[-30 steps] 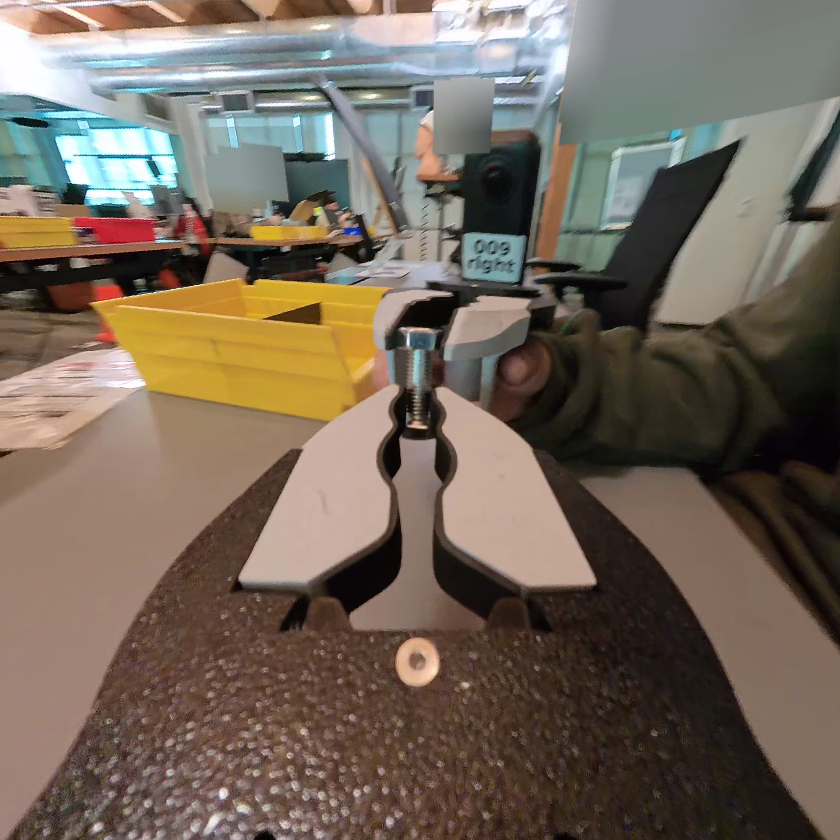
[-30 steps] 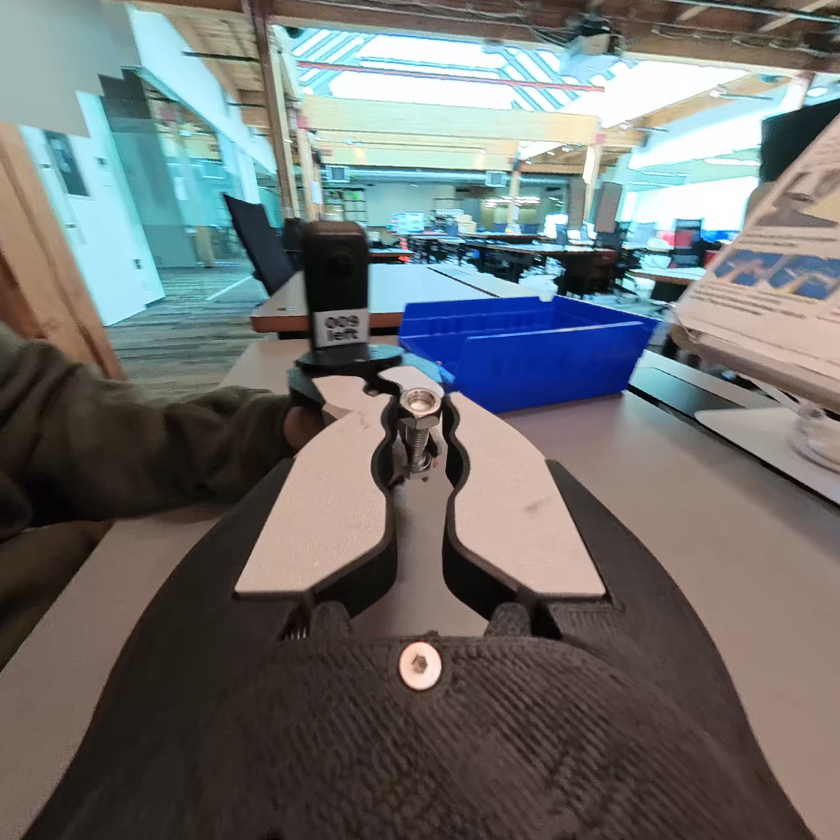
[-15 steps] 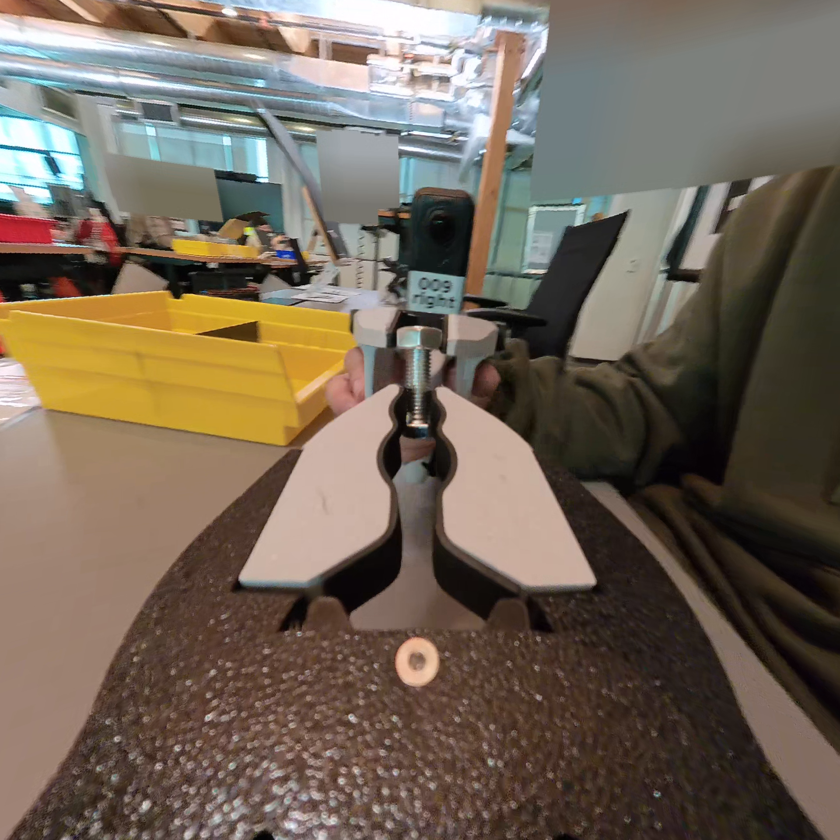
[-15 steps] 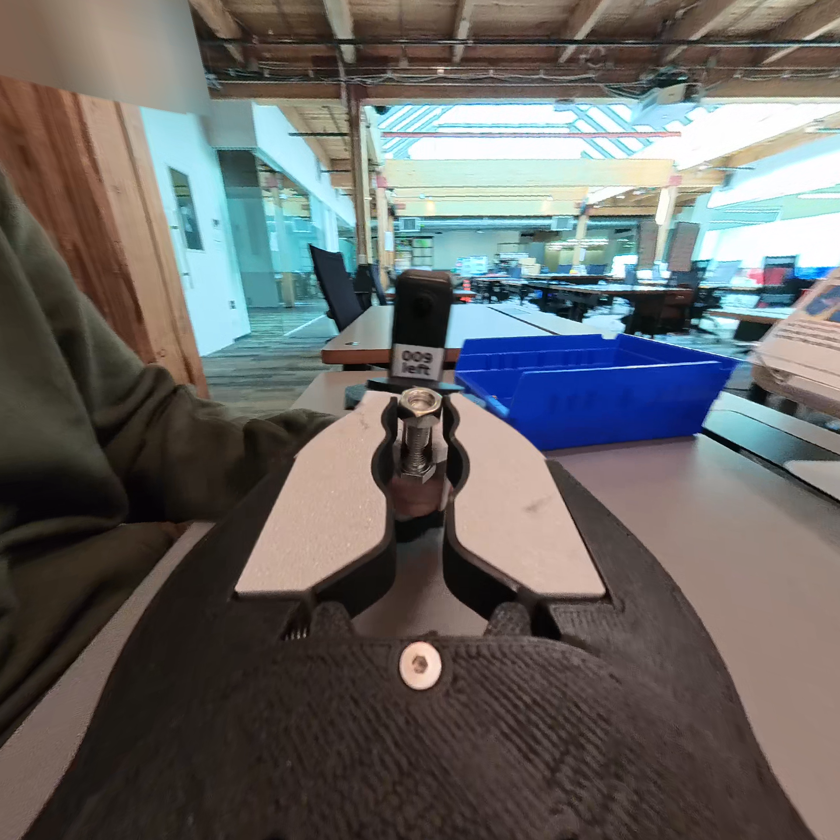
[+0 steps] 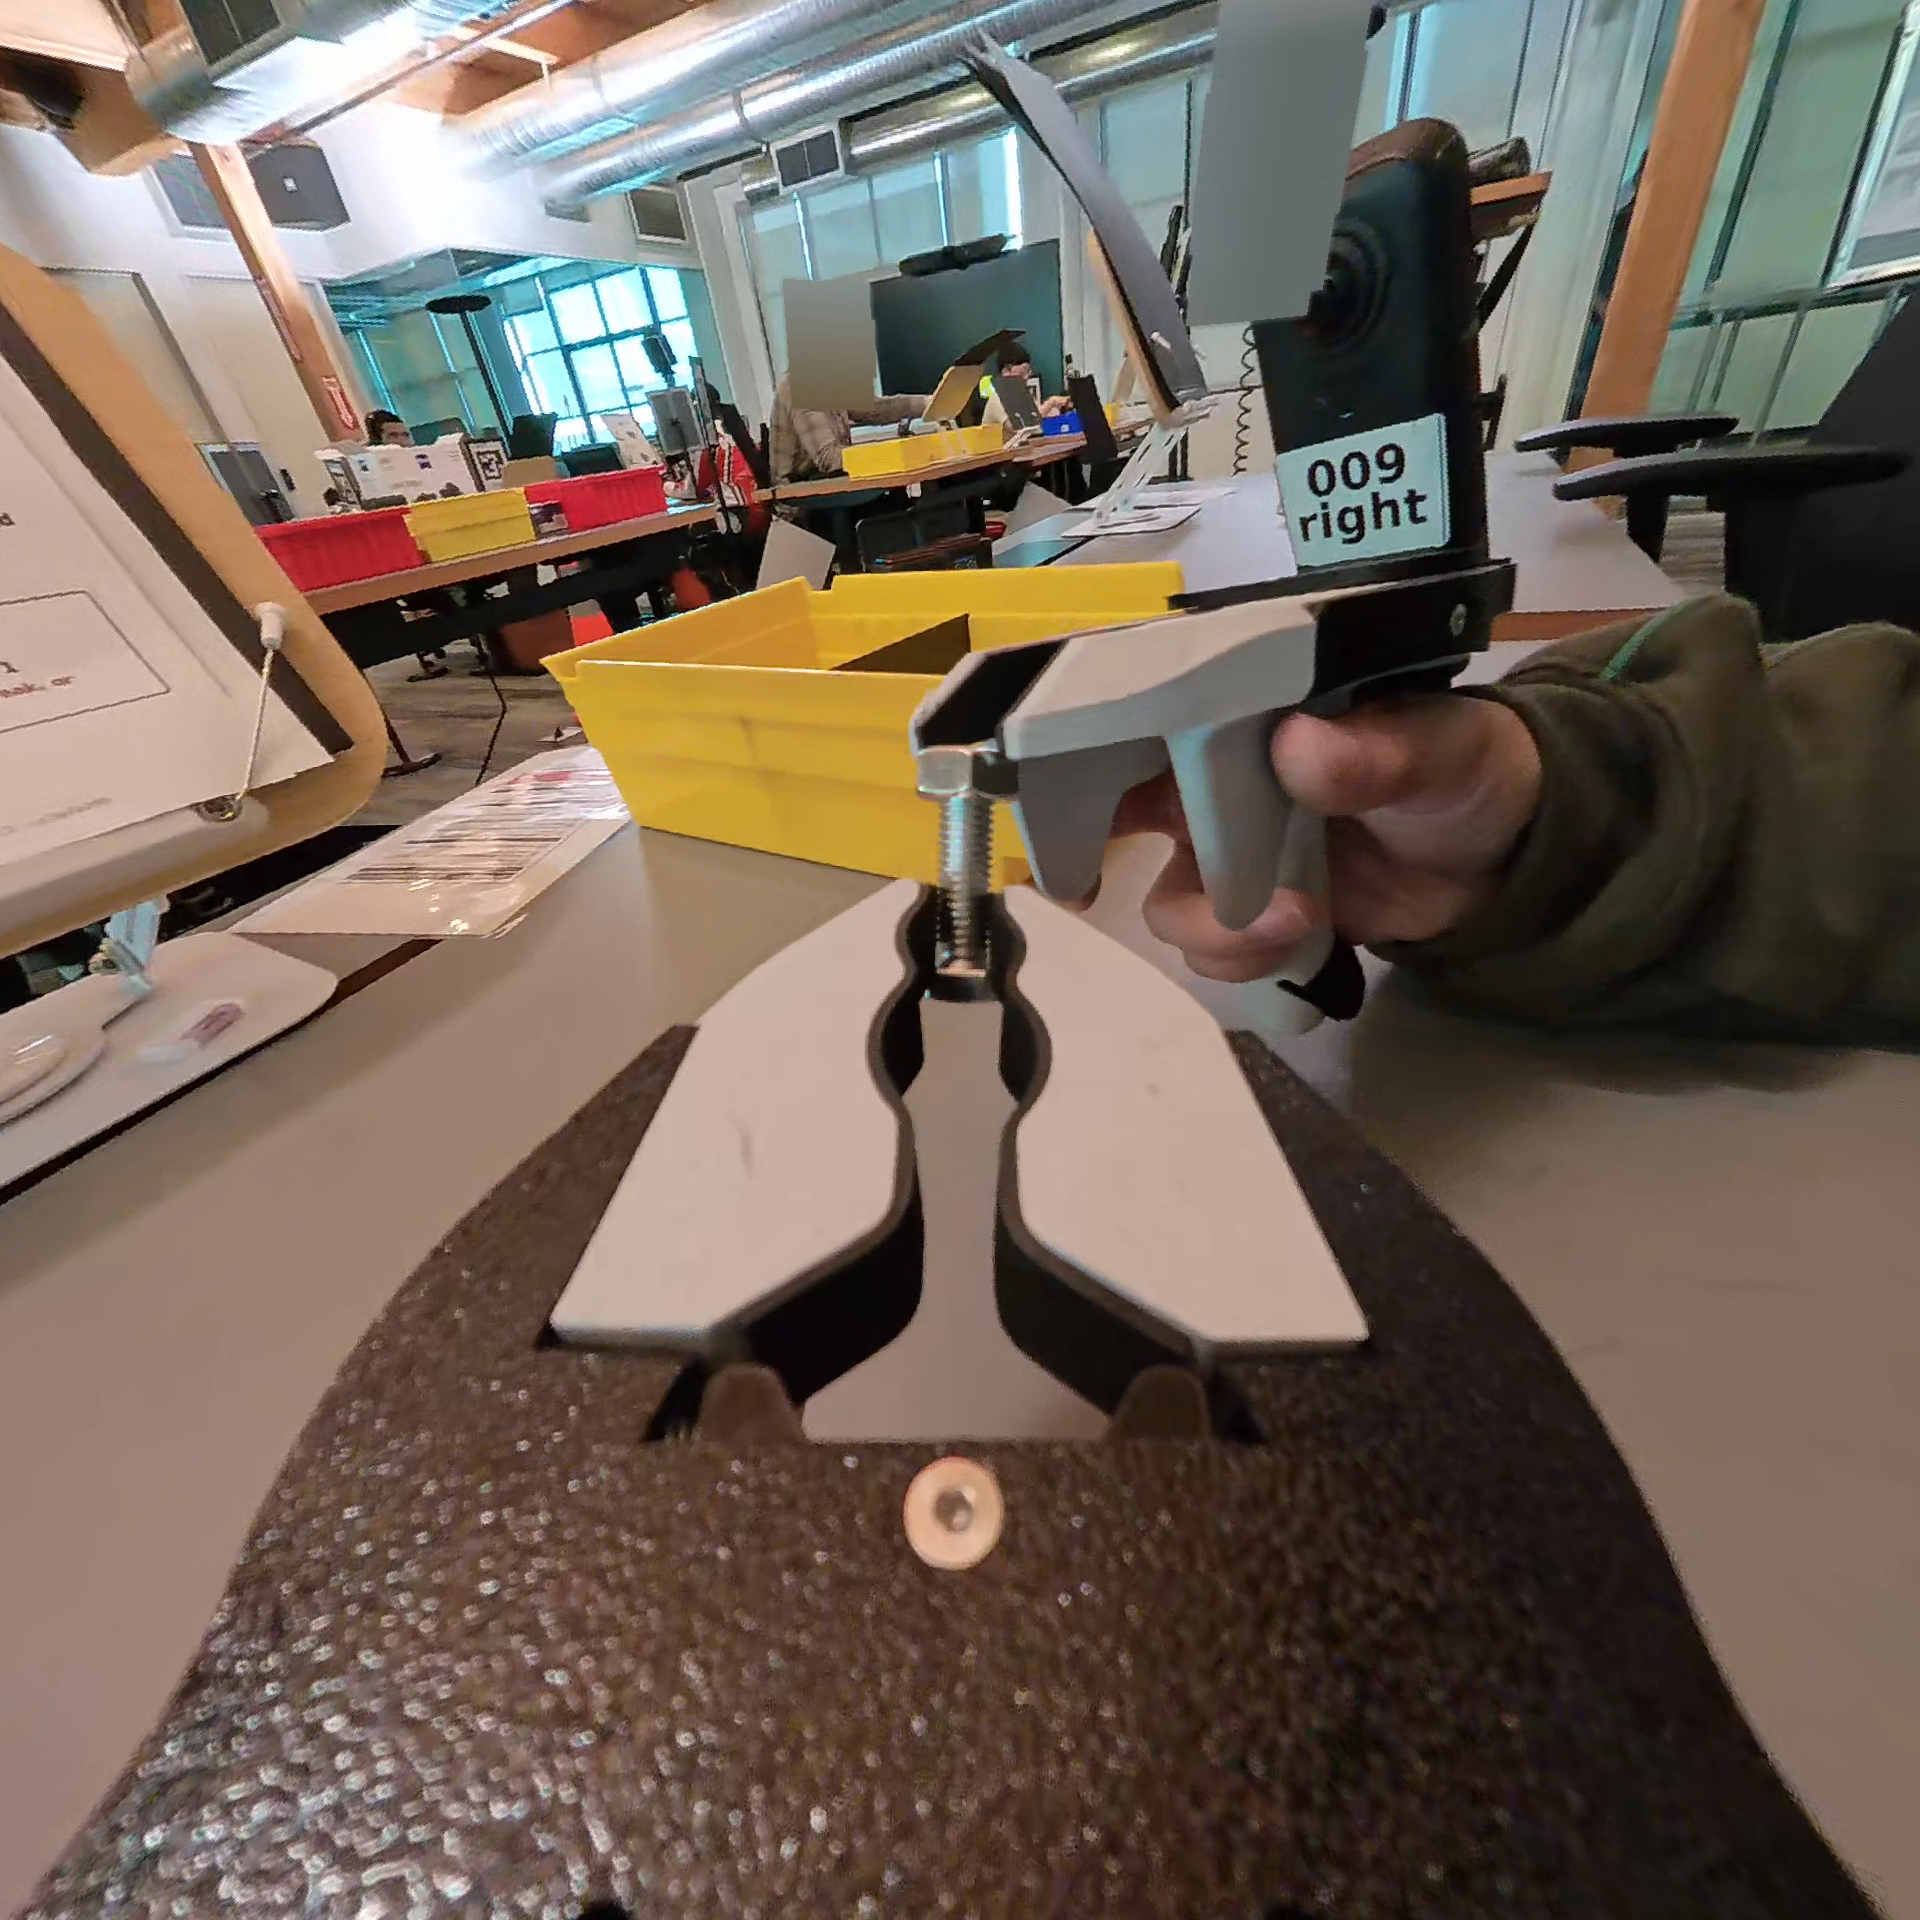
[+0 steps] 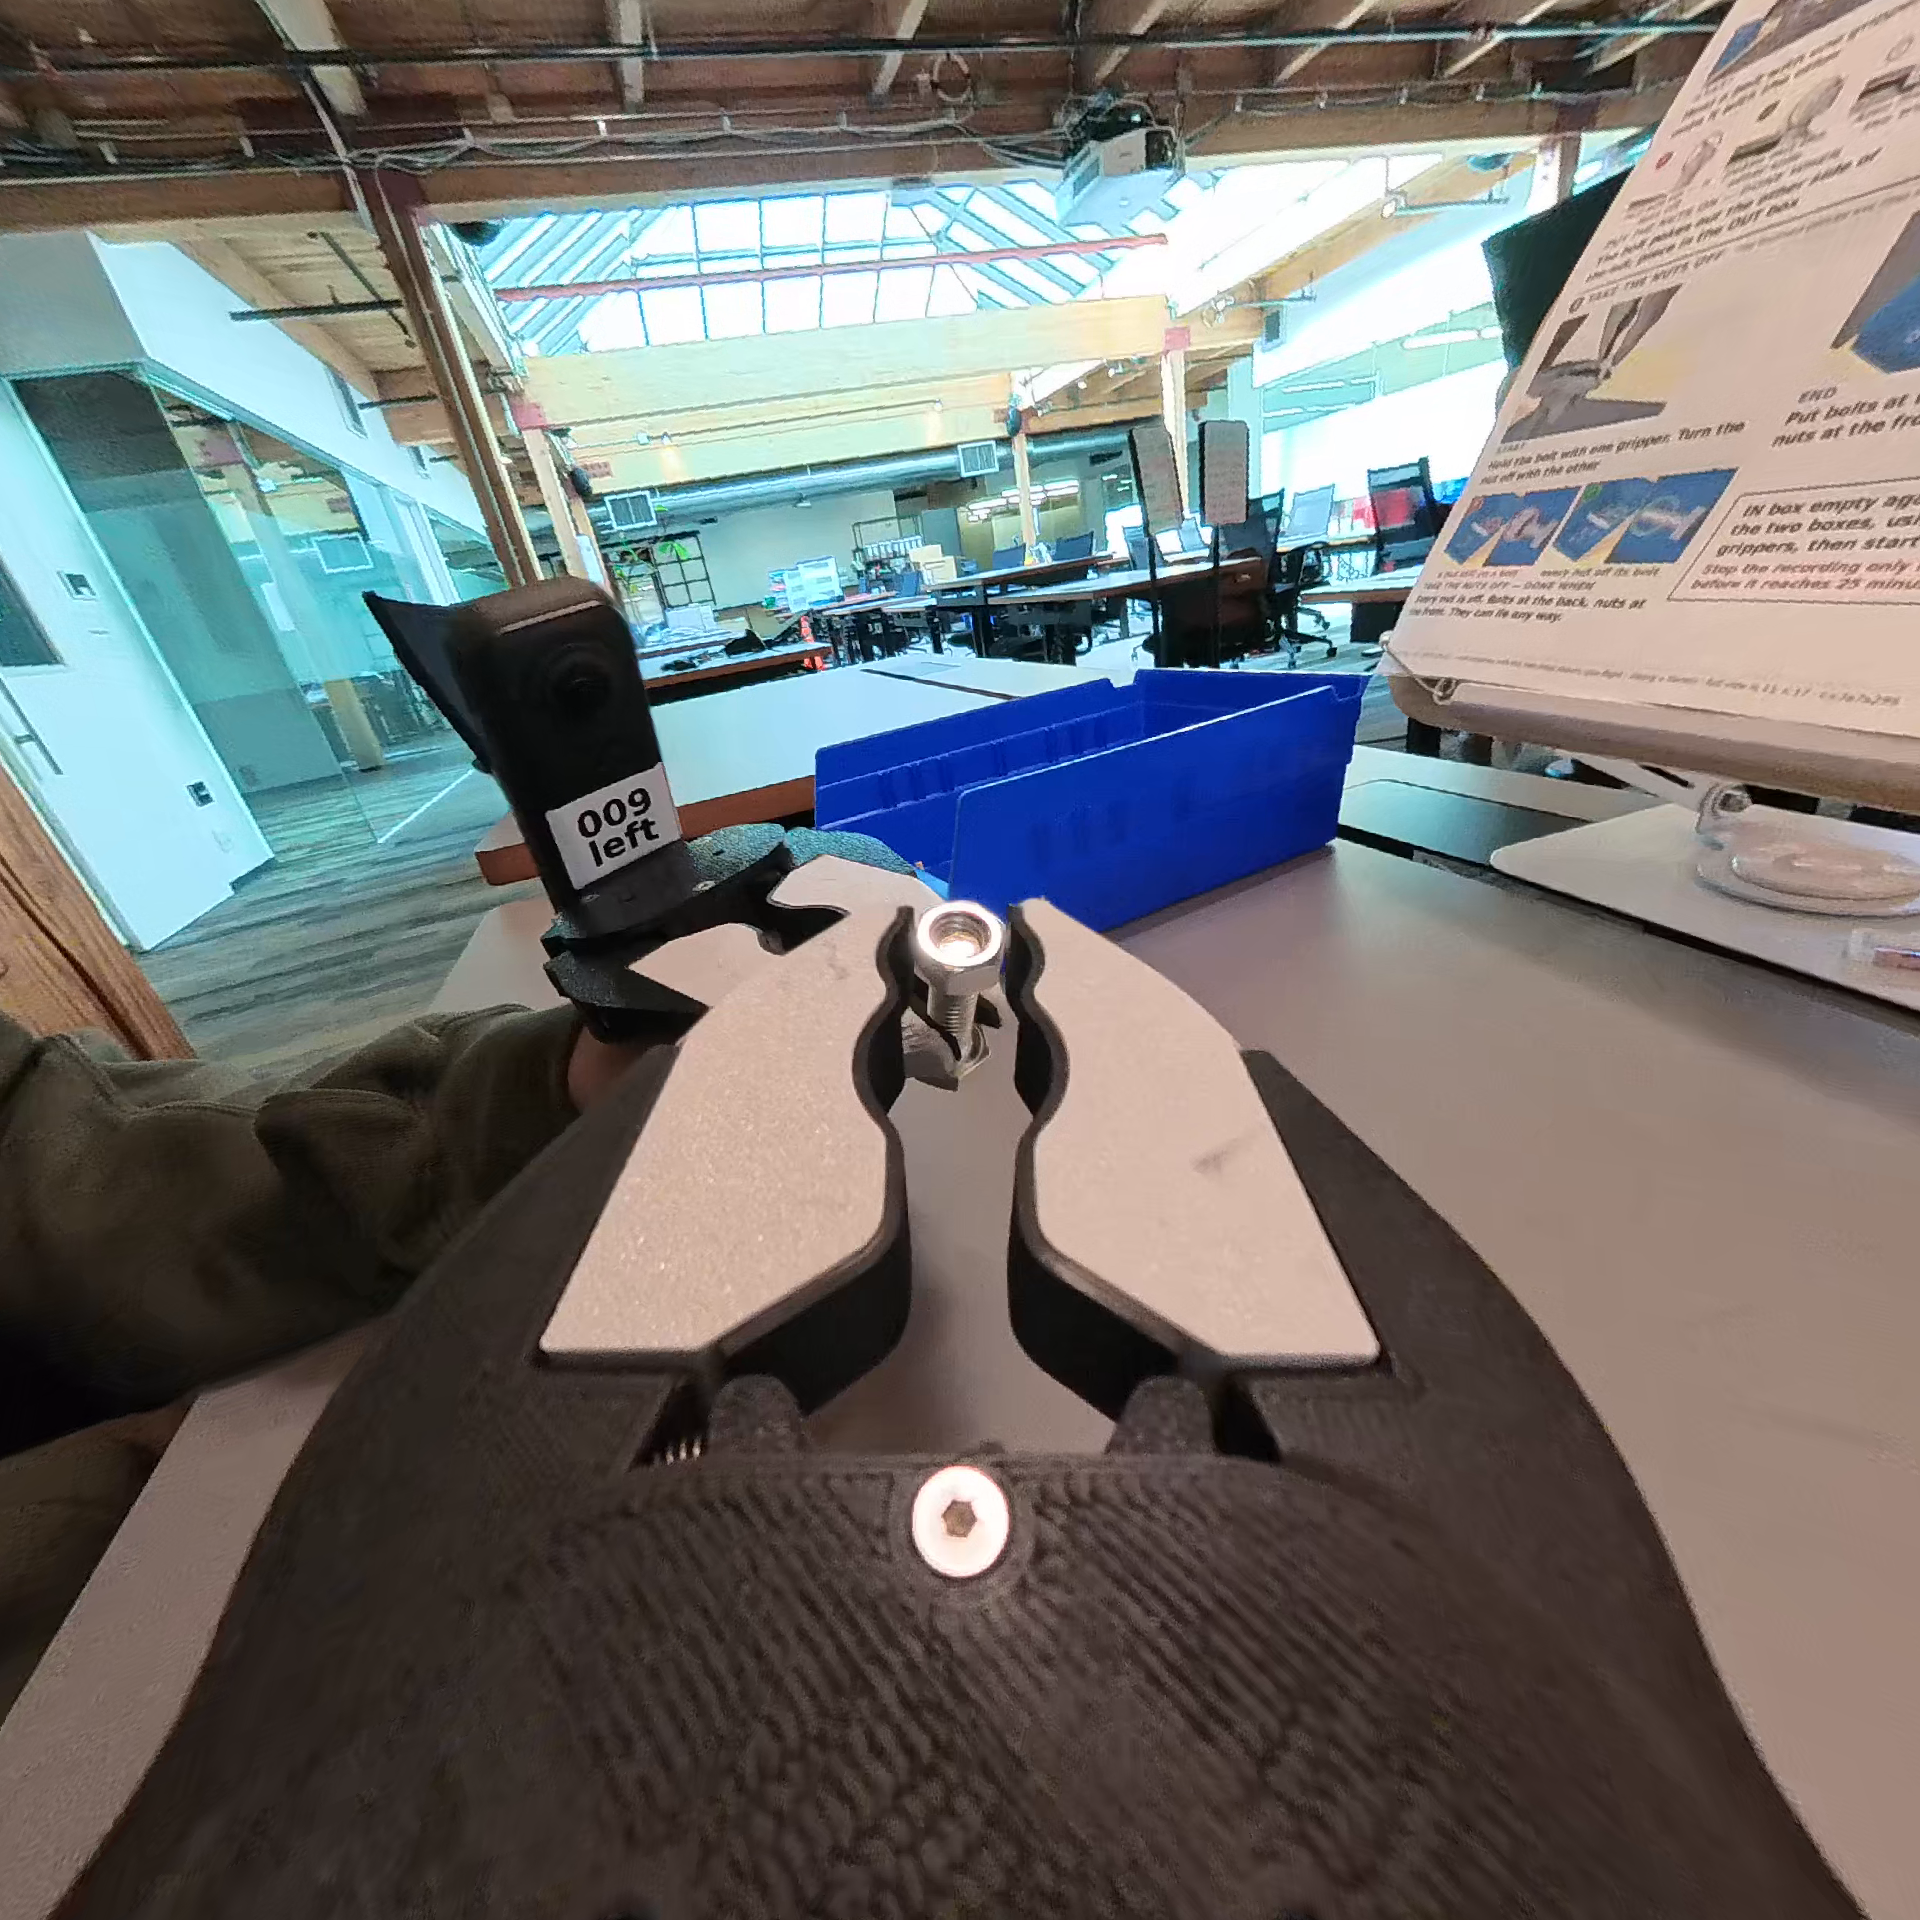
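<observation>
A steel bolt (image 5: 966,852) stands upright above the grey table (image 5: 312,1143). My left gripper (image 5: 961,925) is shut on its lower end, where a nut (image 6: 945,1060) sits on the thread. My right gripper (image 5: 971,764) comes in from the right, held by a hand (image 5: 1382,810), and is shut on the bolt's hex head. In the right wrist view my right gripper (image 6: 961,935) clamps the head, and the bolt's shank (image 6: 948,1008) runs down behind it. The left gripper's fingers (image 6: 831,904) reach in from the left, partly hidden under mine.
A yellow bin (image 5: 790,748) stands behind the bolt in the left wrist view. A blue bin (image 6: 1091,800) stands behind it in the right wrist view. An instruction sheet on a stand (image 6: 1714,416) is at the right, and a loose printed sheet (image 5: 468,862) lies by the yellow bin. Only a small space, under 4 cm, lies between the two pairs of fingers.
Both grippers stay shut on the bolt. The two grippers have turned relative to each other: the right one, face-on before, now shows side-on. Both views have swung towards the instruction stand.
</observation>
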Tool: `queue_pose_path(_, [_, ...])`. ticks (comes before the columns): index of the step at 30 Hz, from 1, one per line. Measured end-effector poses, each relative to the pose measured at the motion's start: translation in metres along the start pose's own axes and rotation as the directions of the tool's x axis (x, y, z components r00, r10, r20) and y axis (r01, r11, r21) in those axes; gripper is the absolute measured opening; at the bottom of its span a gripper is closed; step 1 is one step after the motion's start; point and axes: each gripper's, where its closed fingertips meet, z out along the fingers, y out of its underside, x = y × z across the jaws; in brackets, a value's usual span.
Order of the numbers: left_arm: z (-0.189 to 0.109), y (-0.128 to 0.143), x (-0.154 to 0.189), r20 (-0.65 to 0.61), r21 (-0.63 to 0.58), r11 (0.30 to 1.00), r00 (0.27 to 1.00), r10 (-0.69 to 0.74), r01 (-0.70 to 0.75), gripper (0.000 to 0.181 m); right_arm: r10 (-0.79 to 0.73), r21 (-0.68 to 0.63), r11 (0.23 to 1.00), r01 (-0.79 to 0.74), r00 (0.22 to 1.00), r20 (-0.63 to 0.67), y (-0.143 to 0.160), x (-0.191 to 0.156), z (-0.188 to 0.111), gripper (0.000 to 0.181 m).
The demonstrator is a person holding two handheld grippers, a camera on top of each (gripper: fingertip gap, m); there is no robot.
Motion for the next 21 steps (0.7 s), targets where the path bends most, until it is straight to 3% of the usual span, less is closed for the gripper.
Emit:
queue_pose_path(5, [0.001,0.001,0.001,-0.007,-0.006,1.000,1.000,0.000,-0.001,0.009,-0.025,-0.031,0.999,0.024,0.999,-0.035,0.003,0.004,0.000,0.028])
queue_pose_path(13, [0.000,0.003,0.005,-0.056,-0.008,1.000,0.998,-0.030,0.030,0.009,-0.027,-0.086,0.996,0.028,1.000,0.013,0.008,-0.002,0.002,0.018])
queue_pose_path(17, [-0.003,-0.008,0.023,-0.239,0.057,0.983,0.958,-0.155,0.173,0.009,0.012,-0.059,0.998,-0.003,0.989,0.150,0.001,-0.014,-0.004,0.017])
queue_pose_path(21, [-0.016,-0.027,0.055,-0.518,0.086,0.939,0.820,-0.242,0.332,0.009,-0.029,0.005,1.000,0.030,0.928,0.370,-0.012,-0.046,-0.015,0.017])
